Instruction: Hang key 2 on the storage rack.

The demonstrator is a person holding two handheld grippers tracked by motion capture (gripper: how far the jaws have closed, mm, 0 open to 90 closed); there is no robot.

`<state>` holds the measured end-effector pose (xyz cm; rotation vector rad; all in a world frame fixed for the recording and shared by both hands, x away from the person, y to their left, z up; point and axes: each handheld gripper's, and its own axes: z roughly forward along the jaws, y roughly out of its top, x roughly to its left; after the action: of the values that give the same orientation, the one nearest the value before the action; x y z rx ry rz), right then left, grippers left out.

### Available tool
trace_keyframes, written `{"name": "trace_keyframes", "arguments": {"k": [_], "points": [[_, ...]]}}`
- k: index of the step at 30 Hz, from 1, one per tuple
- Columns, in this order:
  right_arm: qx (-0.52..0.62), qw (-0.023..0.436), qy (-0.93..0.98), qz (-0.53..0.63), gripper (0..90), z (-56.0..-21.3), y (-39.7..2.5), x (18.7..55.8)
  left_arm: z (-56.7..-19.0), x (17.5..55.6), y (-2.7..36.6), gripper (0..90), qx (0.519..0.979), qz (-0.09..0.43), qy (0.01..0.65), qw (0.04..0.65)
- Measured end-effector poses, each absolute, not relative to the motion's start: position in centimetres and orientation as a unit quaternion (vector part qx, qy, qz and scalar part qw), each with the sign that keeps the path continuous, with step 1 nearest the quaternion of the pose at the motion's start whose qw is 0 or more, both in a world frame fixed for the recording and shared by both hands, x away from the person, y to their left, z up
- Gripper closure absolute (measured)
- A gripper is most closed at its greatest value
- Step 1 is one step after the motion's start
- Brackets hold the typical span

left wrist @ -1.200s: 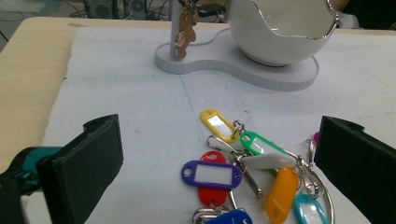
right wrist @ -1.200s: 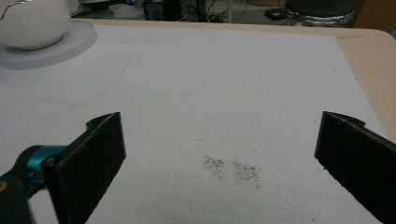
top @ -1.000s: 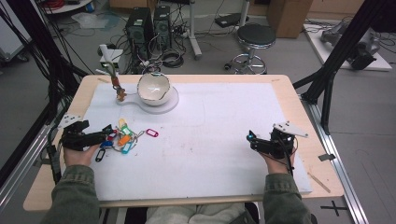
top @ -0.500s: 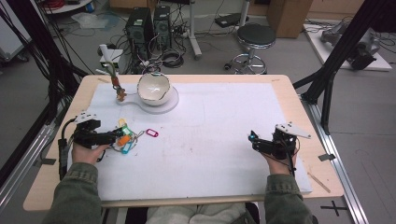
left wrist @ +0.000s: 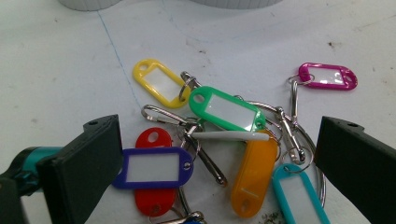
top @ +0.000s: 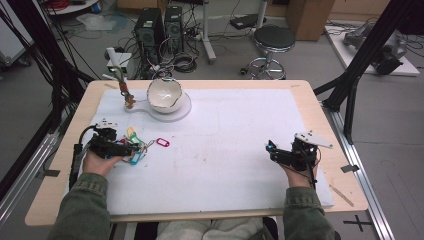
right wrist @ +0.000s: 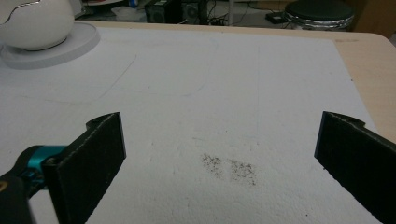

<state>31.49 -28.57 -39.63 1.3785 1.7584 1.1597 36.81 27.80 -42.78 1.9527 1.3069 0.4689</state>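
**Left gripper poised over a tangle of key tags**

High view: the left gripper [top: 131,148] sits at the near edge of a bunch of coloured key tags [top: 135,146] on the white table cover [top: 230,145]. The right gripper [top: 271,149] rests well apart, with bare cover ahead of it. A white bowl [top: 164,94] stands beyond the tags.

Left gripper view: the jaws stand wide apart, straddling the bunch. Between them lie a green tag [left wrist: 227,108], an orange tag [left wrist: 252,175] and a blue tag [left wrist: 153,167]; a pink tag [left wrist: 328,76] lies beyond the right jaw. Metal rings link them. The bunch looks light, loose and floppy, the plastic slippery; pinching a flat tag or the ring cluster seems the surest hold.

Right gripper view: the jaws stand wide apart, nothing between them.
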Motion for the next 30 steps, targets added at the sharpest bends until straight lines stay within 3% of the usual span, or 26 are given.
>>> {"name": "trace_keyframes", "arguments": {"k": [5,8,11,15,18,30], "points": [[0.522,0.304,0.666,0.438,0.9,-39.65,-28.53,31.5,-42.91,36.86,27.74,8.0,0.766,0.18,0.504,0.357],[0.522,0.305,0.665,0.438,0.9,-39.68,-28.59,31.56,-42.83,36.82,27.79,16.7,0.764,0.188,0.505,0.355],[0.523,0.305,0.664,0.438,0.9,-39.69,-28.6,31.57,-42.88,36.81,27.74,27.6,0.766,0.193,0.5,0.354],[0.524,0.301,0.665,0.439,0.9,-39.71,-28.59,31.6,-42.76,36.72,27.68,57.8,0.77,0.195,0.487,0.363],[0.525,0.3,0.665,0.438,0.9,-39.76,-28.55,31.66,-42.48,36.64,27.83,66.7,0.767,0.215,0.484,0.363],[0.525,0.296,0.667,0.438,0.9,-39.81,-28.39,31.73,-42.34,36.68,28.09,68.8,0.768,0.211,0.479,0.367]]}}
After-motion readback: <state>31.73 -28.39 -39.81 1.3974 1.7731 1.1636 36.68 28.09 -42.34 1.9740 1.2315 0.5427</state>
